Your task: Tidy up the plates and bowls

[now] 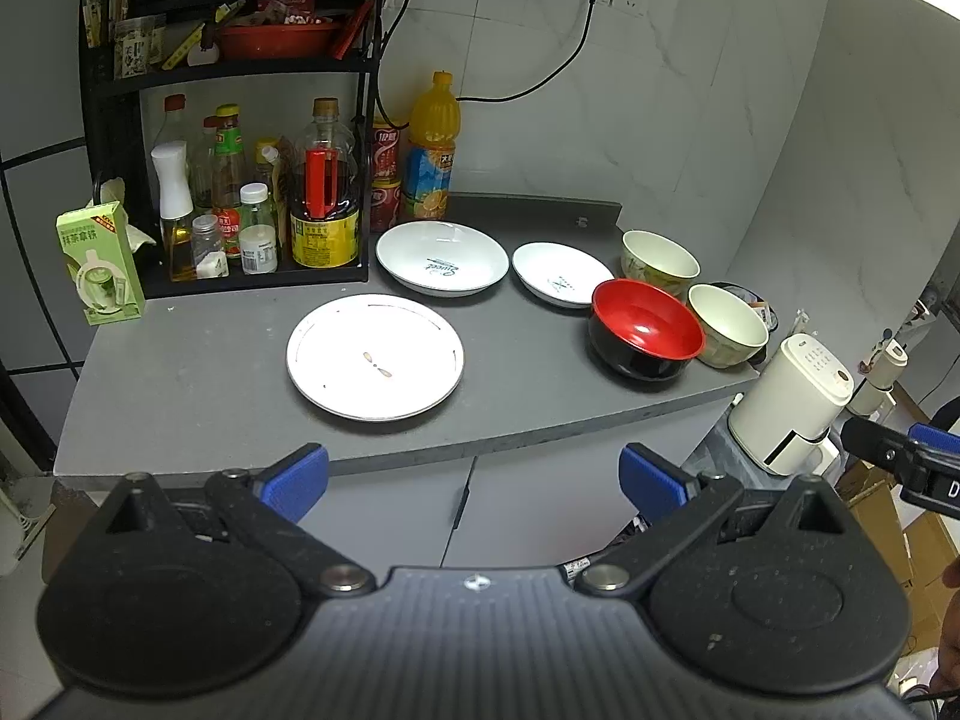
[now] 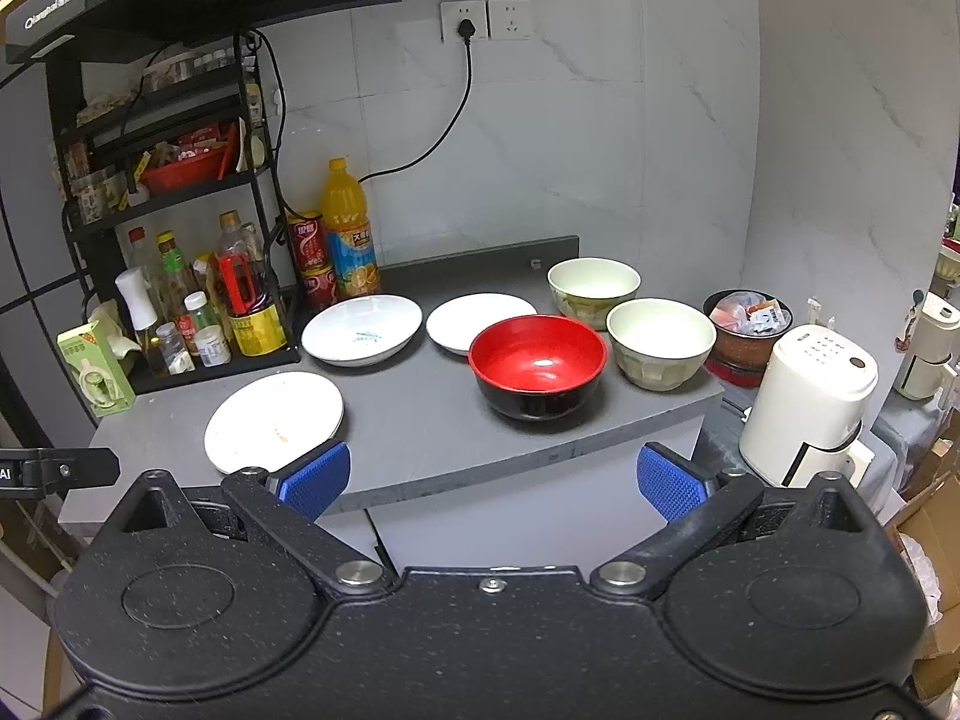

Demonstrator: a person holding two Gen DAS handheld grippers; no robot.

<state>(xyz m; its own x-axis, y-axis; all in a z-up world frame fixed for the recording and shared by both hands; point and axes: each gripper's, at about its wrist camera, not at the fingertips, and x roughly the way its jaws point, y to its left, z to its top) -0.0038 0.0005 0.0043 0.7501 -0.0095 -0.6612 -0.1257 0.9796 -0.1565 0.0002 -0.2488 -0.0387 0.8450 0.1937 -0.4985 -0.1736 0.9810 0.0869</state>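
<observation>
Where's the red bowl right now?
The red bowl sits toward the counter's right front in both views, just left of a cream bowl and in front of a small white plate.

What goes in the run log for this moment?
left gripper: open, empty | right gripper: open, empty | plates, bowls on counter: untouched

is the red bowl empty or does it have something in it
Empty. The red bowl stands upright on the counter, and its whole red inside shows with only a glare spot, no food or liquid.
</observation>
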